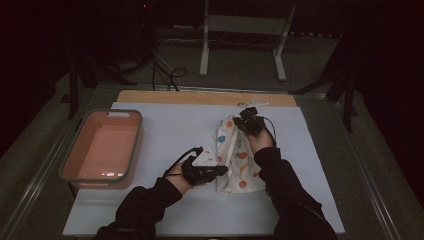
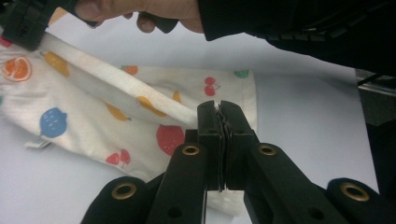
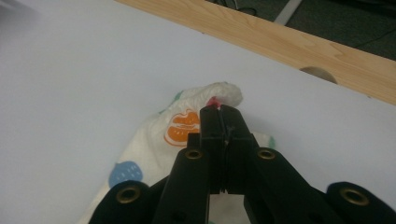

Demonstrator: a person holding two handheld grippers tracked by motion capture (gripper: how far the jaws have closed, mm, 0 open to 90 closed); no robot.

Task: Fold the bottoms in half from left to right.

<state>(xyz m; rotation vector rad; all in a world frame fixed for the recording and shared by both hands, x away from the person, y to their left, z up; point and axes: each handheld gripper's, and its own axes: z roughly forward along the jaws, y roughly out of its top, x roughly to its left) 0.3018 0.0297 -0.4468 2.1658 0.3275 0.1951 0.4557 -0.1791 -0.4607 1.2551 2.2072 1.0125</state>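
Note:
A white cloth (image 1: 240, 160) printed with coloured fruit lies in the middle of the pale table mat (image 1: 165, 130). My left gripper (image 1: 226, 170) is shut on the cloth's near left edge. In the left gripper view the jaws (image 2: 219, 109) pinch a folded hem of the cloth (image 2: 93, 116), and that hem runs taut up to the left toward the person's right hand (image 2: 154, 11). At the cloth's far end my right gripper (image 1: 239, 122) is shut on a bunched corner. In the right gripper view the jaws (image 3: 219, 109) clamp the cloth (image 3: 149, 140) just above the mat.
A pink basin (image 1: 75, 145) with a grey rim stands at the left of the table. A wooden strip (image 1: 200, 97) borders the mat's far side and has a round hole (image 3: 317, 72) in it. Beyond it are a white metal stand (image 1: 205, 45) and cables on a dark floor.

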